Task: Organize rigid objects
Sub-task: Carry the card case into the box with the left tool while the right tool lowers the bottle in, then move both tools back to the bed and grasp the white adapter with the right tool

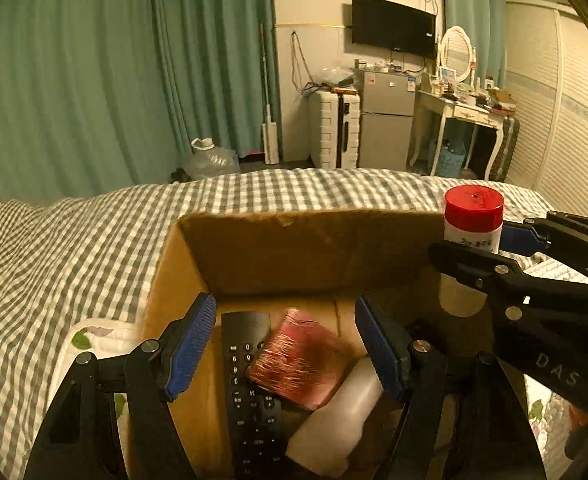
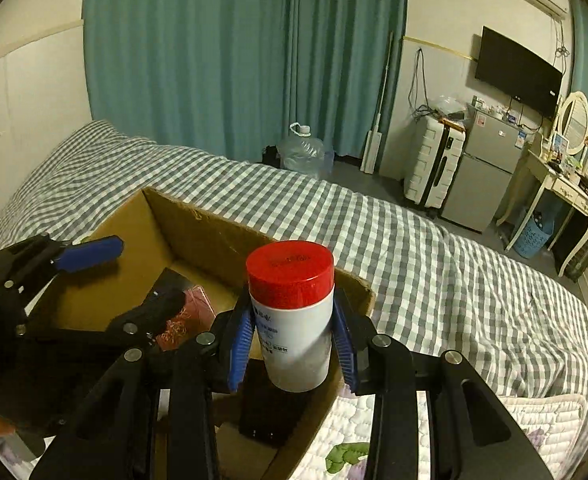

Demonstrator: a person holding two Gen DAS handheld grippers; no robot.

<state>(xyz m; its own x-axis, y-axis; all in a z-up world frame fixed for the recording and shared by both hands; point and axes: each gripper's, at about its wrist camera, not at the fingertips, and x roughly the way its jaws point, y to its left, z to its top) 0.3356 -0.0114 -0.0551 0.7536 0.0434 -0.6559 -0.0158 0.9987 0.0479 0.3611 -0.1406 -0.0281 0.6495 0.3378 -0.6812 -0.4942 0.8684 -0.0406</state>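
Observation:
An open cardboard box (image 1: 277, 252) sits on the bed. Inside lie a black remote control (image 1: 249, 392), a red shiny packet (image 1: 300, 364) and a white bottle on its side (image 1: 338, 420). My left gripper (image 1: 285, 344) is open and empty, hovering over these items. My right gripper (image 2: 291, 344) is shut on a white bottle with a red cap (image 2: 294, 316), held upright over the box's right edge (image 2: 358, 284). The bottle also shows in the left wrist view (image 1: 472, 220), with the right gripper (image 1: 490, 246) around it.
The bed has a grey checked cover (image 2: 414, 248) and a floral quilt (image 2: 374, 432) near the box. Beyond it stand teal curtains (image 1: 113, 80), a water jug (image 1: 211, 160), a white suitcase (image 1: 334, 128), a small fridge (image 1: 388, 120) and a dressing table (image 1: 462, 112).

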